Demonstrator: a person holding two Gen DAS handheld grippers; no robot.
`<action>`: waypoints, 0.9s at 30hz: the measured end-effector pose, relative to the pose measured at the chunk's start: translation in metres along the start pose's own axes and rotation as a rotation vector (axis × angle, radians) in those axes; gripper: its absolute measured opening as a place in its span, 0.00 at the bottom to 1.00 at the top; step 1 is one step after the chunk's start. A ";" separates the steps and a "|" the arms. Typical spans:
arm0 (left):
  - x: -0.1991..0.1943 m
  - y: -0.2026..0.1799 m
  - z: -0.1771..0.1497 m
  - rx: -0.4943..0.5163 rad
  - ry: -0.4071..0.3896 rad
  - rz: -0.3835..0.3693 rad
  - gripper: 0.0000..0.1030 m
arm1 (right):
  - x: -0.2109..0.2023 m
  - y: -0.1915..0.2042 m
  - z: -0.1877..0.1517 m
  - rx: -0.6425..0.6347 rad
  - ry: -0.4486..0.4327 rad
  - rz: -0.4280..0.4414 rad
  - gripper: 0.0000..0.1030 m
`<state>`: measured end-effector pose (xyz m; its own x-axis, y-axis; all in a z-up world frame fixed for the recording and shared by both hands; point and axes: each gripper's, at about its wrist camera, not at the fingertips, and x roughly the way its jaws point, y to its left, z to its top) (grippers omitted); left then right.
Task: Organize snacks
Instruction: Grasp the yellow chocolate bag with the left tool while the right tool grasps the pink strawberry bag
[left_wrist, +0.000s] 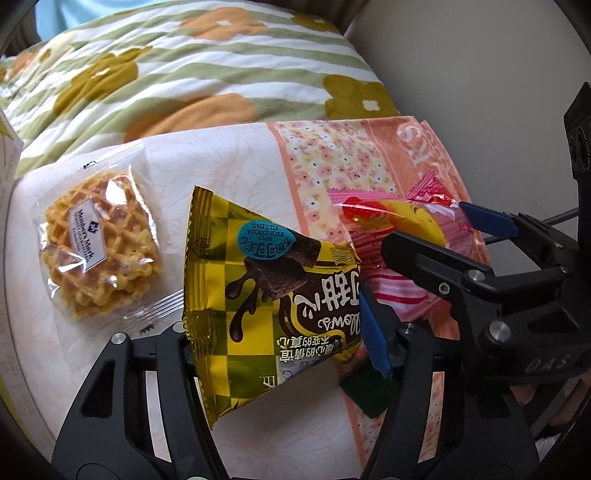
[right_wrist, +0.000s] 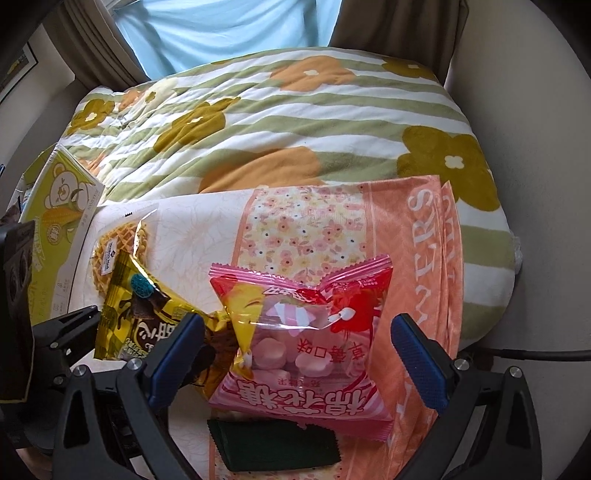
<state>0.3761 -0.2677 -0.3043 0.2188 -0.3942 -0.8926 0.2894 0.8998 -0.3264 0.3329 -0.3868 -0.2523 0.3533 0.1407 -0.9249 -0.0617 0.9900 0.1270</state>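
A yellow chocolate-snack bag (left_wrist: 266, 291) sits between the fingers of my left gripper (left_wrist: 280, 332), which appears closed on it; one blue pad (left_wrist: 373, 328) presses its right side. It also shows in the right wrist view (right_wrist: 147, 317). A pink marshmallow bag (right_wrist: 306, 332) lies between the wide-open fingers of my right gripper (right_wrist: 299, 362), untouched by the pads; it also shows in the left wrist view (left_wrist: 399, 236). A clear waffle packet (left_wrist: 99, 240) lies to the left. A dark green packet (right_wrist: 273, 443) lies under the pink bag.
The snacks rest on a pink floral cloth (right_wrist: 303, 229) spread over a quilt with green stripes and flowers (right_wrist: 280, 122). A yellow-green box with a bear print (right_wrist: 55, 199) stands at the left. A cream wall is on the right.
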 end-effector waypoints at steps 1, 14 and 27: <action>-0.001 0.001 0.000 -0.001 0.004 -0.001 0.57 | 0.001 -0.001 0.000 0.006 0.002 0.004 0.97; -0.016 0.017 -0.020 -0.018 0.029 0.022 0.57 | 0.017 -0.005 -0.011 0.050 0.054 0.031 0.83; -0.040 0.016 -0.029 -0.028 -0.013 0.035 0.57 | 0.008 -0.003 -0.021 0.072 0.047 0.038 0.60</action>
<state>0.3451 -0.2327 -0.2831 0.2405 -0.3646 -0.8996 0.2550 0.9180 -0.3039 0.3165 -0.3890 -0.2671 0.3074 0.1792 -0.9346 -0.0063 0.9825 0.1864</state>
